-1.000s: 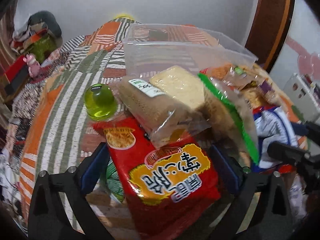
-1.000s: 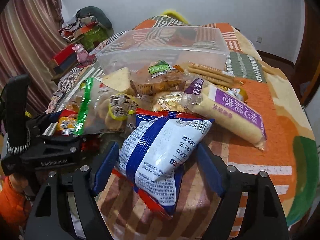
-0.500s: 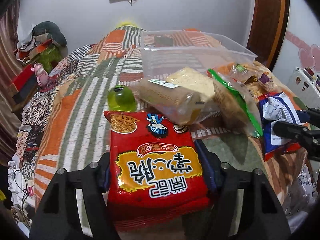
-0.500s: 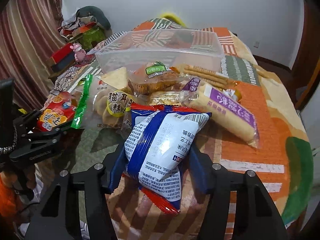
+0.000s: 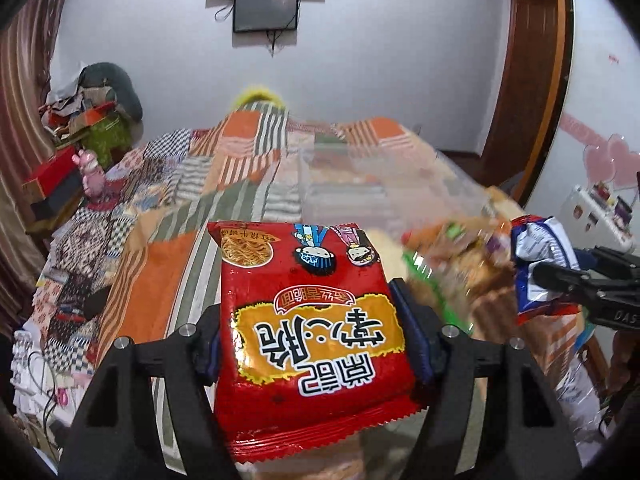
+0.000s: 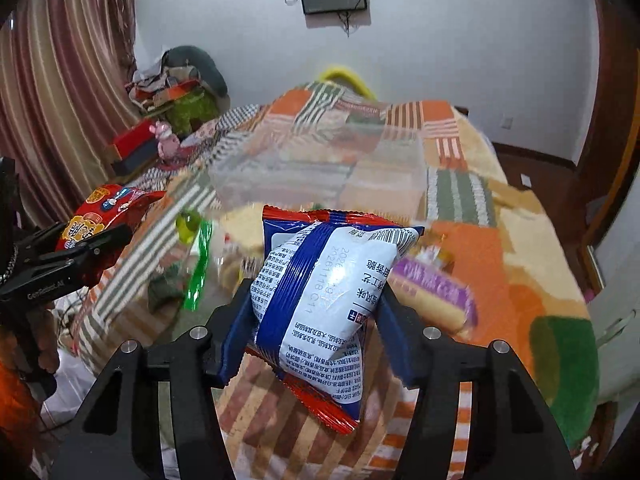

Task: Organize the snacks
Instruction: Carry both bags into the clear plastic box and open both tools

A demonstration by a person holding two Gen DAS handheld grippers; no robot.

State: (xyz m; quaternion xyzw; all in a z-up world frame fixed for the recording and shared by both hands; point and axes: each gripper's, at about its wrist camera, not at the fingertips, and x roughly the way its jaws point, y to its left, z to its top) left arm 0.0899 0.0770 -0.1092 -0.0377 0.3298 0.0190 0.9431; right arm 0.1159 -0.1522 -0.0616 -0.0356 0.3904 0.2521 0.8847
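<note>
Holding two snack packets in the air above a patchwork-covered bed, I have one in each hand. My left hand-held gripper is clamped across the width of a red noodle packet, its pads pressing both side edges at mid-length. My right hand-held gripper squeezes a blue-and-white snack bag the same way, and the bag tilts, its lower corner hanging below the jaws. Both packs look light, crinkly and slick, and the contents probably crush easily, so I judge a gentle side grip at the middle safest. A clear plastic bin sits farther ahead on the bed, beyond a blurred heap of other snacks lying just in front of it.
</note>
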